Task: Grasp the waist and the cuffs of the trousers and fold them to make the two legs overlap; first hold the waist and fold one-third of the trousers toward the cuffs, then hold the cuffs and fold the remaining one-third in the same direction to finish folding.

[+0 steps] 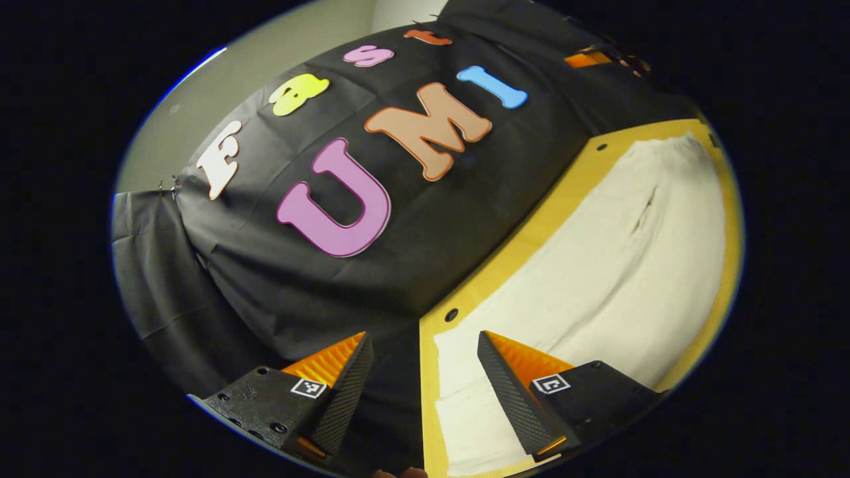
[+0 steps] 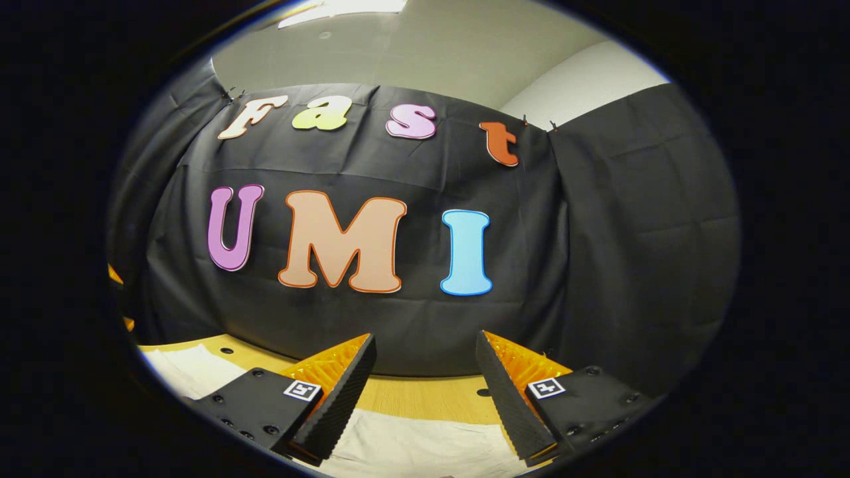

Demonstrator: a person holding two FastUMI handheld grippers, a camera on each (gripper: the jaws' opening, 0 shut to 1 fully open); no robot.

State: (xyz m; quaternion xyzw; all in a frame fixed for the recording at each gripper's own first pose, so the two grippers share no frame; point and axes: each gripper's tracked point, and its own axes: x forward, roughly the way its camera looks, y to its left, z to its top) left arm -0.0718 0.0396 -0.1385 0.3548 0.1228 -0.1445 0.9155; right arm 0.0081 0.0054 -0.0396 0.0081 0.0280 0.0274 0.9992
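Two hand-held grippers are hovering above the work surface with their jaws standing apart and nothing between them. The left gripper (image 1: 425,352) is positioned over the near corner of the light wooden tabletop (image 1: 564,192); one of its fingers is overlapping the near end of the cream-white fabric trousers (image 1: 617,265), while the other is hanging off the table edge over the black cloth booth wall (image 1: 265,279).

In the left gripper view, the trousers are lying flat on the tabletop and extending away from the gripper toward the upper right. A dark crease is running along this long axis, probably marking the gap between the two legs. Whether the near end is the waist or the cuffs cannot be determined.

The right gripper (image 2: 425,362) is pointing mainly at the booth wall, with the trousers (image 2: 412,451) lying just below and slightly behind its fingertips and the tabletop (image 2: 425,395) showing as a strip beyond the fabric edge.

Judging from these positions, the left gripper is the nearer to a graspable end. The coming move is likely calling for each gripper to tip downward onto the fabric edge before closing.
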